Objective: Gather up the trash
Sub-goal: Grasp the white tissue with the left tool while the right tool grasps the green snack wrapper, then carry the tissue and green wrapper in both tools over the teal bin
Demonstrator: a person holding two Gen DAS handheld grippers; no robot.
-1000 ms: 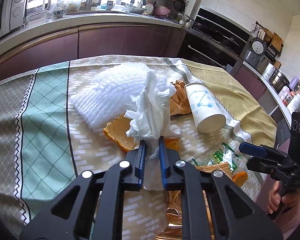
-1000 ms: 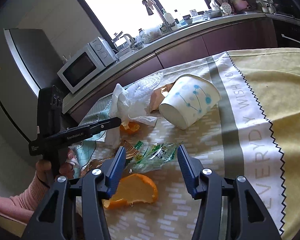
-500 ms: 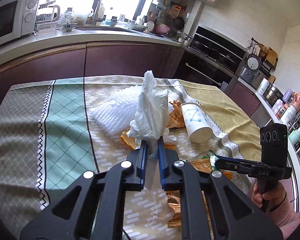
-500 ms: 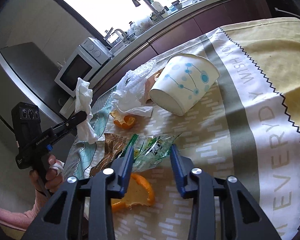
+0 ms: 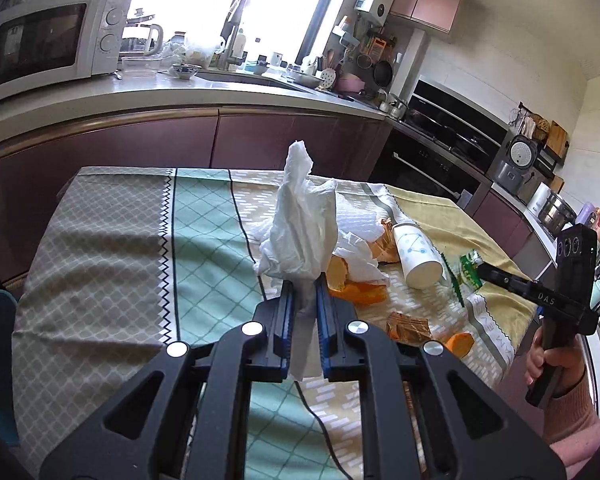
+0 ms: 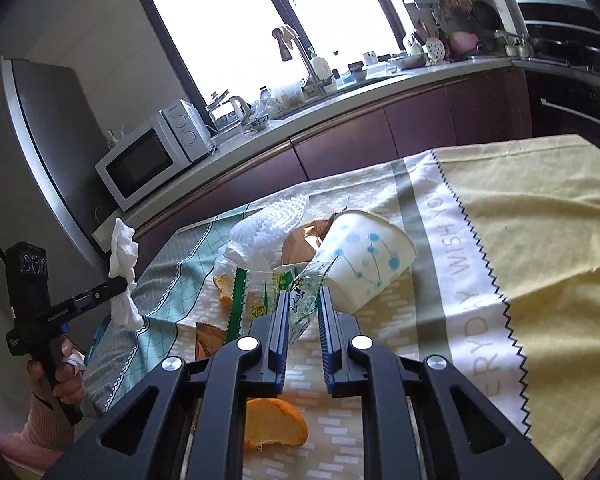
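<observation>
- while the left gripper (image 5: 303, 292) pinches a tissue (image 5: 300, 224) clear above the tablecloth (image 5: 100, 264), the rest of the trash lies at its two o'clock.
- right gripper (image 6: 303, 300): jaws closing on a green wrapper (image 6: 296, 292), lifted.
- paper cup (image 6: 364, 264) on its side at one o'clock.
- orange peel (image 6: 274, 424) beneath the right gripper.

1. A table wears a patterned tablecloth (image 6: 520, 248), yellow, white and green.
2. On it lie a tipped paper cup (image 6: 364, 262), orange peel (image 6: 274, 426), a brown wrapper (image 5: 408, 326) and white foam netting (image 6: 266, 226).
</observation>
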